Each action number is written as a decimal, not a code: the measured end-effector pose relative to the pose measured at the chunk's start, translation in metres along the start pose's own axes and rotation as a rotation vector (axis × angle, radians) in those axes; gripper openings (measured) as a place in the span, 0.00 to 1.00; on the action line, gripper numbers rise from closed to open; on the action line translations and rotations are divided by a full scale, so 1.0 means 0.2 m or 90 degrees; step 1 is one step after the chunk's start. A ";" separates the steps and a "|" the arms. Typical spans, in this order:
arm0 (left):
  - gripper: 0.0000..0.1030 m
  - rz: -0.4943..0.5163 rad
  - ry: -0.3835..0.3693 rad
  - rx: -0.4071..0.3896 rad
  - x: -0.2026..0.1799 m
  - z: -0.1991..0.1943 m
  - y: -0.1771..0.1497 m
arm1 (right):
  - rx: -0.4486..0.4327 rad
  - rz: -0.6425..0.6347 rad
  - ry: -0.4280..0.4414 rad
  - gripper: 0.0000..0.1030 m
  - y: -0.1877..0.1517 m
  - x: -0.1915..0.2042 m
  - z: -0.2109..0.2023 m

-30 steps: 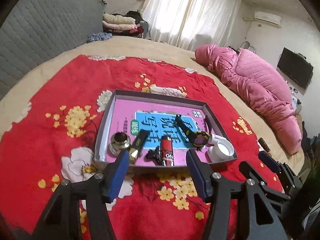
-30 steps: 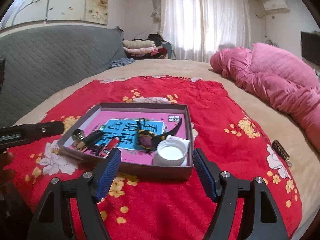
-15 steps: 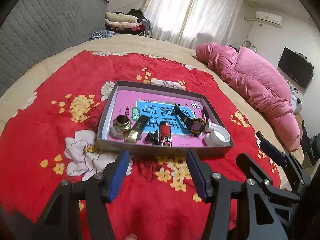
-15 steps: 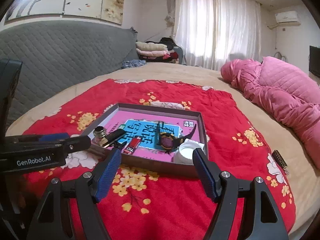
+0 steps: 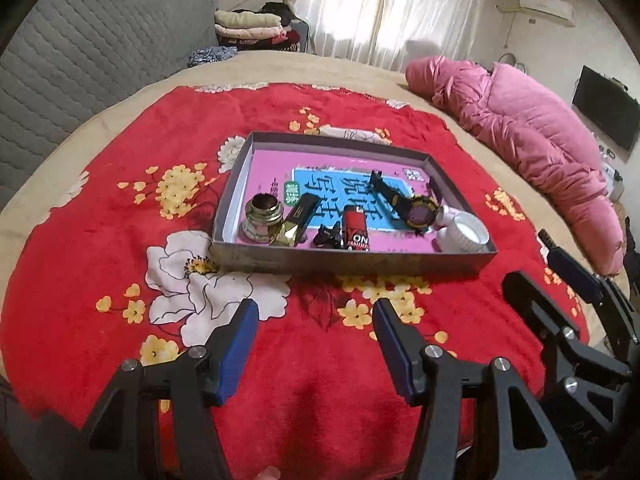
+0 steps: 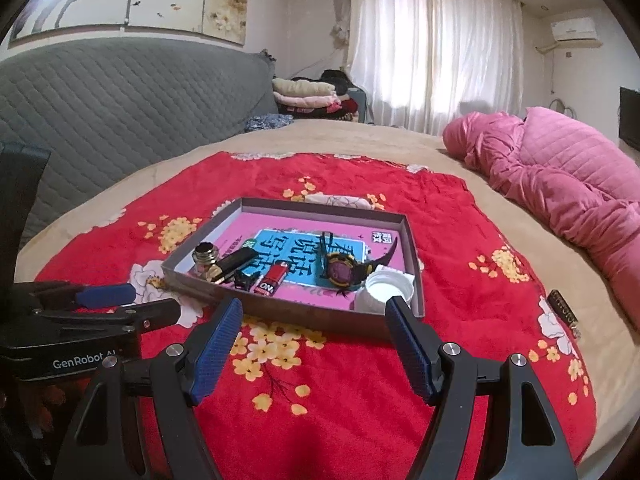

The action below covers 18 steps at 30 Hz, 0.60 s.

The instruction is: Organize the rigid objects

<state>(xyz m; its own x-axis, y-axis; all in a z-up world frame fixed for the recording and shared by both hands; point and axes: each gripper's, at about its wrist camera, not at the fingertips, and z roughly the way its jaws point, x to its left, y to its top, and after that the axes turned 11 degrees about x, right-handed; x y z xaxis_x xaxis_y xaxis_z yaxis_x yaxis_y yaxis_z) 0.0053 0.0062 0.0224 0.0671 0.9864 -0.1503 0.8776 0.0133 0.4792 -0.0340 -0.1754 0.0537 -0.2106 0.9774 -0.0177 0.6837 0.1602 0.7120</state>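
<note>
Clutter was all found packed into the shallow grey box (image 5: 352,258) sitting on the red floral blanket (image 5: 100,240), probably because a walled tray stops small hard stuff from rolling off a soft bed. Along the near wall a little glass jar (image 5: 262,216), a black and gold lighter (image 5: 296,224), a small black clip (image 5: 326,236) and a red battery (image 5: 354,232) were lined up, touching or nearly so. The purple-faced watch (image 6: 340,270) was laid further right, with a white cap (image 6: 386,290) tucked into the near right corner.

Left gripper (image 5: 314,344) was held back from the box, jaws wide apart, nothing between them. Same for the right gripper (image 6: 312,342): spread open, empty, low over the blanket. Sorting looked basically finished. One dark little item (image 6: 564,312) was seen lying out on the blanket edge, well apart from the box, maybe left over.
</note>
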 end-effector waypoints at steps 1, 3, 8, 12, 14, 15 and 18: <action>0.57 0.000 0.003 0.001 0.00 0.01 0.00 | 0.002 0.002 0.001 0.73 0.00 0.00 0.01; 0.57 0.001 0.011 0.007 0.00 0.03 0.00 | 0.009 0.006 0.002 0.73 -0.01 -0.01 0.03; 0.57 -0.001 0.023 0.012 0.02 0.06 0.00 | 0.030 0.013 0.000 0.73 -0.03 -0.02 0.10; 0.57 0.002 0.044 0.018 0.02 0.10 0.00 | 0.044 0.017 0.004 0.73 -0.04 -0.02 0.15; 0.57 0.004 0.046 0.023 0.02 0.12 -0.01 | 0.056 0.025 0.009 0.73 -0.05 -0.03 0.18; 0.57 0.005 0.046 0.024 0.02 0.12 -0.01 | 0.065 0.028 0.012 0.73 -0.06 -0.03 0.21; 0.57 0.010 0.039 0.021 0.01 0.14 -0.01 | 0.080 0.042 0.011 0.73 -0.08 -0.05 0.25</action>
<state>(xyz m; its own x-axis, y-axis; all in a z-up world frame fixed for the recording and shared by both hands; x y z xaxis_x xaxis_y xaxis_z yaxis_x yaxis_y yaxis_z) 0.0160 0.0044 -0.0030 0.0528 0.9946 -0.0888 0.8922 -0.0070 0.4515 -0.0079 -0.1816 0.0074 -0.1739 0.9840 0.0393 0.7787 0.1129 0.6172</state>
